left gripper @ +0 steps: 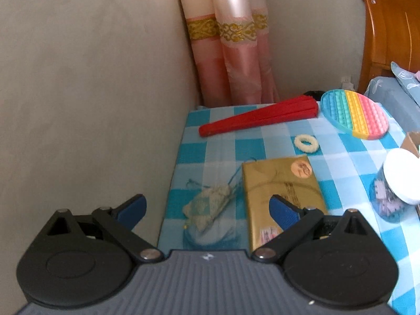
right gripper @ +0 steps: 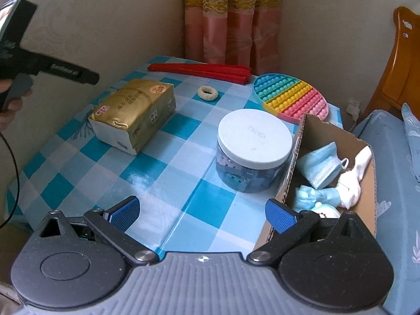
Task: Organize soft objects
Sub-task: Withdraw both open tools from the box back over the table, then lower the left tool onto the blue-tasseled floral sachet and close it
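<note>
Nearest to me, the left gripper (left gripper: 207, 211) hangs over the near left edge of the table (left gripper: 207, 147), its blue fingers (left gripper: 284, 212) spread wide and holding nothing. Just beyond them a small pale drawstring pouch (left gripper: 207, 208) lies on the blue-and-white checked cloth, close beside a gold tissue pack (left gripper: 278, 181).

The right gripper (right gripper: 202, 212) is also empty, fingers (right gripper: 124, 214) wide apart, hovering over the near edge of the table. Its right finger sits in front of the cardboard box (right gripper: 295, 155) at the table's right side. In the box lie a folded blue face mask (right gripper: 321, 164), a white sock (right gripper: 351, 181) and some light blue cloth pieces (right gripper: 307, 197); a small rounded white thing at the near end is partly hidden.

Touching or just beside the box's left wall stands a clear jar (right gripper: 253, 152) with a white lid. Further back, a cream hair tie (right gripper: 207, 93) lies alone on the cloth. Behind it a closed red fan (right gripper: 202, 69) stretches along the far edge, with a rainbow bubble toy (right gripper: 291, 98) to its right. Pink curtains (right gripper: 231, 23) hang behind.
</note>
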{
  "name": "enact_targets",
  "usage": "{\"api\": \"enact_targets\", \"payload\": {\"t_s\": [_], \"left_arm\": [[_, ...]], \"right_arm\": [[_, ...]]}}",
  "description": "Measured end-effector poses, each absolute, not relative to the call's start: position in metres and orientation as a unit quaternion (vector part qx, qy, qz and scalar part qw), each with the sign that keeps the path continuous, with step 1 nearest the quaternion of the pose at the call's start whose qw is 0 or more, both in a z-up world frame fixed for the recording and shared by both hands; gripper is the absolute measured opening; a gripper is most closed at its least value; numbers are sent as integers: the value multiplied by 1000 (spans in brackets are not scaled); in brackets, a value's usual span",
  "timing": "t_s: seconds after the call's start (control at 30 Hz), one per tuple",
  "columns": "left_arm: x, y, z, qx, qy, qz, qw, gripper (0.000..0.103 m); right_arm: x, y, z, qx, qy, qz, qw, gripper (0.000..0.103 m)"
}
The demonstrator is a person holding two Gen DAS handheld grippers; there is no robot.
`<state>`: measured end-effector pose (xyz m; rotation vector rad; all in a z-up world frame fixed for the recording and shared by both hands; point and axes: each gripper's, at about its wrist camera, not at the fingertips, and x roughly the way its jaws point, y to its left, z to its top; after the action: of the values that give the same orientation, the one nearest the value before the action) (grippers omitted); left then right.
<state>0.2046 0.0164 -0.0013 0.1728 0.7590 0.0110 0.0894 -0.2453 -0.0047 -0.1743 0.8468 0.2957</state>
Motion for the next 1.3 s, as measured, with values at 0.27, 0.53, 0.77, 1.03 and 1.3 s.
{"api": "enact_targets", "payload": {"t_s": [0.27, 0.53, 0.77, 1.03, 1.3], "left_arm": [[233, 24, -9, 48, 423, 22, 905, 96], [263, 38, -26, -36, 482, 69, 873, 90], [284, 46, -37, -141, 496, 117, 849, 82], [307, 51, -49, -199, 494, 182, 827, 82], [326, 48, -74, -204, 519, 209, 804, 80]], "right_arm": [[84, -250, -4, -81, 401, 154, 899, 103], [70, -255, 3, -67, 383, 169, 906, 103], [67, -263, 3, -55, 379, 172, 908, 103], [67, -268, -1, -50, 377, 180, 907, 103], [71, -275, -2, -42, 375, 182, 908, 103]]}}
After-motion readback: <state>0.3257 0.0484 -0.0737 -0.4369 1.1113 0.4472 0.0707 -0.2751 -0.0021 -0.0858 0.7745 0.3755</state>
